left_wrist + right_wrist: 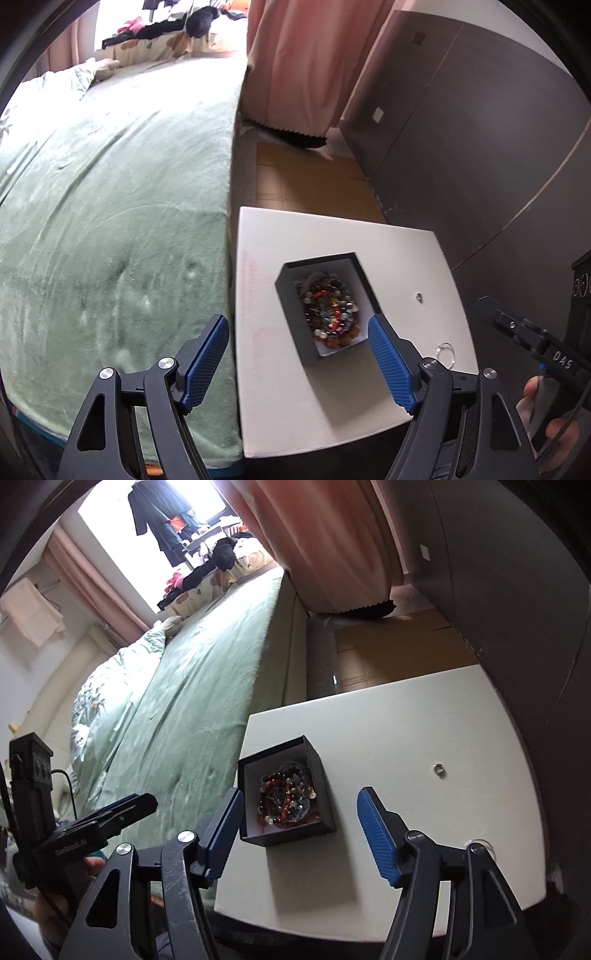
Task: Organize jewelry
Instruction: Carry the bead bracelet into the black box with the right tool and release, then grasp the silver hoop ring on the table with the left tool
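one box (286, 794), one ring (438, 769), two grippers spread wide

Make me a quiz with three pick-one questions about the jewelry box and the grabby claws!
1. Where are the bead bracelets?
A. inside the black box
B. on the green bed
C. on the floor

2. What colour are the gripper pads?
A. red
B. blue
C. yellow

3. How is the left gripper?
A. shut on a ring
B. shut on the box
C. open

Answers: 1 A, the beads lie piled in the box on the white table. 2 B, both pads show blue. 3 C, its jaws stand wide apart, holding nothing.
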A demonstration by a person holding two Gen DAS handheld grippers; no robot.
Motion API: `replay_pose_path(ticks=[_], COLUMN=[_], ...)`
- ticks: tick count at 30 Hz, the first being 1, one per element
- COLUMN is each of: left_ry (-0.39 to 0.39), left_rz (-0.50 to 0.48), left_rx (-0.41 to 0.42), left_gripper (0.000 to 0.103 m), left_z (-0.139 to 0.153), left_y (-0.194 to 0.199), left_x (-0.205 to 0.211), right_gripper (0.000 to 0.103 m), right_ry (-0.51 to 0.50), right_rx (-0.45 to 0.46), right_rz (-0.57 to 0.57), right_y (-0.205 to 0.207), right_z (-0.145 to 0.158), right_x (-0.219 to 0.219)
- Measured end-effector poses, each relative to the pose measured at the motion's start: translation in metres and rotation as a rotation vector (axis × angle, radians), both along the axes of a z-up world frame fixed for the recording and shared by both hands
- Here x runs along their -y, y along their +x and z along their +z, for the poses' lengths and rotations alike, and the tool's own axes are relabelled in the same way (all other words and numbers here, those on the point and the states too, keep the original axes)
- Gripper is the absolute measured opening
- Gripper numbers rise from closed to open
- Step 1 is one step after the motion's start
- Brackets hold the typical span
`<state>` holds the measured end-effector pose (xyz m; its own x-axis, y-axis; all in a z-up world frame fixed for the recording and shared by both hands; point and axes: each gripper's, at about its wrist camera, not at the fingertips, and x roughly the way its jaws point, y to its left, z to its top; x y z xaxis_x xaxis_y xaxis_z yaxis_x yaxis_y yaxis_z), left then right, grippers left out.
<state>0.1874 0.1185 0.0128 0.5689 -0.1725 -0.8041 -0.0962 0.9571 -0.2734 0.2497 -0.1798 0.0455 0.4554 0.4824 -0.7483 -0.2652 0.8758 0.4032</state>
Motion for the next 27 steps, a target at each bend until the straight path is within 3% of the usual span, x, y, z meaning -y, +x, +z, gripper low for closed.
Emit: replay_pose_path(ticks=[2,16,27], left_ry=[0.006,0.091,0.093], left_rz=[-0.003,-0.061,-0.163], left_rx=[0.022,0.201,0.19], left_gripper=[0.08,0.092,0.092], left_z=[0.005,0.027,0.029], left_y=[-0.007,-0.05,-0.036], left_x=[0.006,0.054,0.099], right_gripper=[0.073,0.097,0.097], right_ry=[-0.006,-0.074,-0.09], right_rx=[0.01,0.088,0.026], right_rz=[-0.007,-0.089,-0.176], right_y=[-0.007,-0.052,-0.062], right_z=[0.009,0.036,0.016], right_x=[0.006,0.066,0.122])
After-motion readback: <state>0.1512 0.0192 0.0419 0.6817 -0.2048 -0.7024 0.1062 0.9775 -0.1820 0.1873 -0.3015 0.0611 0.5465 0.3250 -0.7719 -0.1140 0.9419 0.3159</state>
